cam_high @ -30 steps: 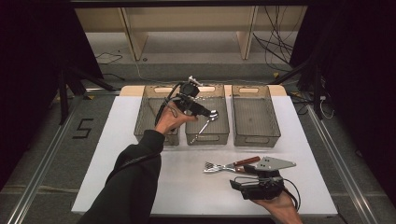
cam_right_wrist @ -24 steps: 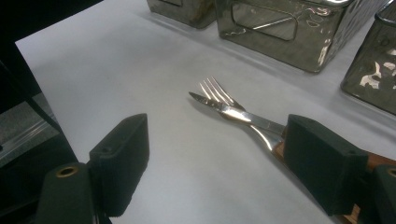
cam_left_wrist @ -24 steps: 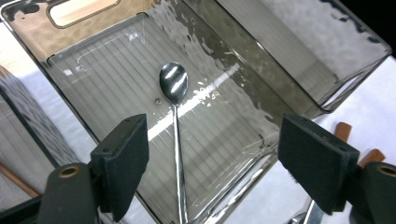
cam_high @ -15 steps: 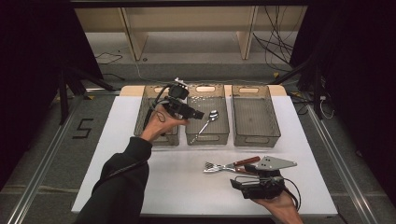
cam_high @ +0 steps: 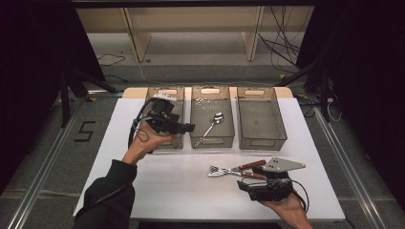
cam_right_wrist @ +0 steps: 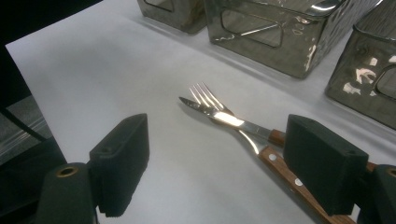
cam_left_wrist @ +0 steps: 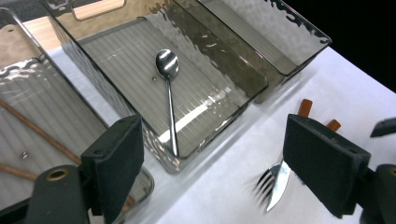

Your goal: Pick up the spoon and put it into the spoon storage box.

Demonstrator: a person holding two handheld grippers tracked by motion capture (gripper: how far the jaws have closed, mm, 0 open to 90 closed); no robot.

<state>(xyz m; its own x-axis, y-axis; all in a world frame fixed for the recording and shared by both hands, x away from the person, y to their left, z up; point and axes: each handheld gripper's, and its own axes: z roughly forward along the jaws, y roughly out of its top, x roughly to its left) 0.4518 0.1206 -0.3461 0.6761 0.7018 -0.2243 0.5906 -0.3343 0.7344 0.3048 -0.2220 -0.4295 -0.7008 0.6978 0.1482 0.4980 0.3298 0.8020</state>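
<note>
Right gripper, jaws apart and empty, at the near table edge just beside a crossed fork and knife; left gripper, jaws just opened, empty, over the left bin; spoon lying in the middle bin.

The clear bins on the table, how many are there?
3, in a row at the table's far side: left bin holding chopsticks, middle bin holding a spoon, right bin looking empty.
</note>
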